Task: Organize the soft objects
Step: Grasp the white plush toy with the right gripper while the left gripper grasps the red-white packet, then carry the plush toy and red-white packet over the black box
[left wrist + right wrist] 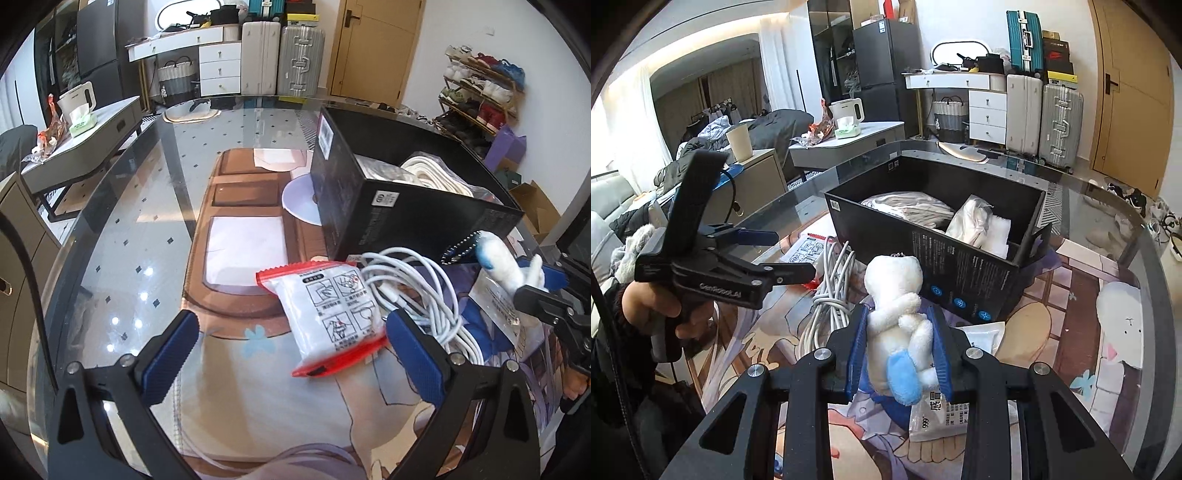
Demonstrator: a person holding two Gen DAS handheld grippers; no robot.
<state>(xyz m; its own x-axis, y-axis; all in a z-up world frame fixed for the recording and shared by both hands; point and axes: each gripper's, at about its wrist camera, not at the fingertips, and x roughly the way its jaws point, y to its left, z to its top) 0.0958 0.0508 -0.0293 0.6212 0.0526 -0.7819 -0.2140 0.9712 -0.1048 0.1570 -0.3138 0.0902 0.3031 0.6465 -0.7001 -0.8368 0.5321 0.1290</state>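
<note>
From the left wrist view, the left gripper (pixel 291 350) was wide open, and it held nothing. A white packet with red ends (pixel 330 317) lay on the picture mat (pixel 258 413) between its two blue fingers (pixel 168 360), not touching them. A bundle of white cable (pixel 417 295) lay just beside the packet, on its right. Behind them stood the black box (pixel 399 218), with white cord and soft white things inside. Far to the right, the right gripper (pixel 535 280) held the white plush toy (pixel 502 258) up near the box's front corner.

From the right wrist view, the right gripper (pixel 899 339) was closed tight on the white plush toy (pixel 897 310), with a blue finger pressed to each side. The toy had a blue patch low down and hung above the mat, just in front of the black box (pixel 945 266). The box had two parts: striped cloth (pixel 908 208) in the left one and white soft things (pixel 979 221) in the right one. A flat white packet (pixel 942 417) lay on the mat under the toy. The left gripper (pixel 775 254) was open, over by the cable (pixel 831 295).
</note>
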